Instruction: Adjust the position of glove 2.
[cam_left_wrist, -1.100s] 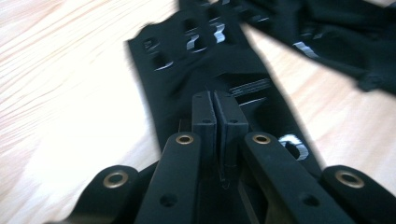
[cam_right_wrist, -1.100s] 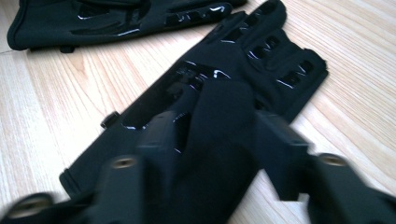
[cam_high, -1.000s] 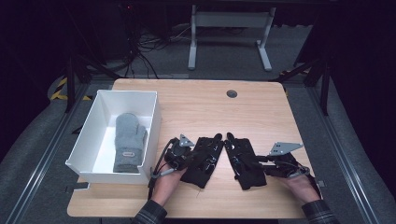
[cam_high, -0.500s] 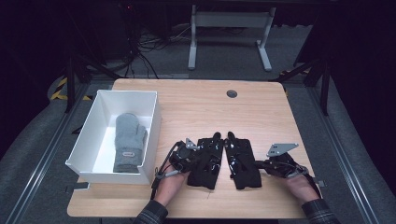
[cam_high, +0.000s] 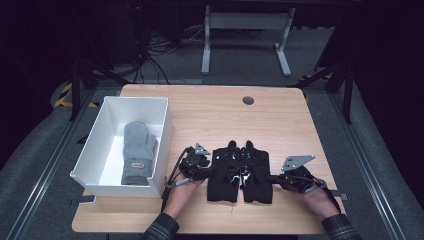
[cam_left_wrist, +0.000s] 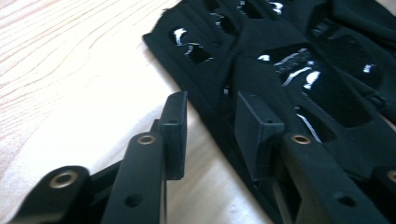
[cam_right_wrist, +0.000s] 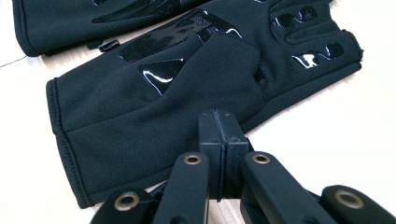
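Observation:
Two black gloves with glossy grip patches lie flat side by side near the table's front edge, the left glove touching the right glove. My left gripper sits at the left glove's outer edge. In the left gripper view that gripper has just been opening: one jaw rests on bare wood, the other over the glove's edge, and the pads press on nothing. My right gripper is at the right glove's outer edge. In the right gripper view its pads meet, tips against the glove's side.
A white bin stands at the left of the table with a grey mitten lying in it. A small round grommet sits near the table's far edge. Bare wood stretches beyond the gloves.
The two gloves, splayed apart a second ago, now lie straight and close together. The left gripper's jaws have parted; the right gripper's jaws have shut.

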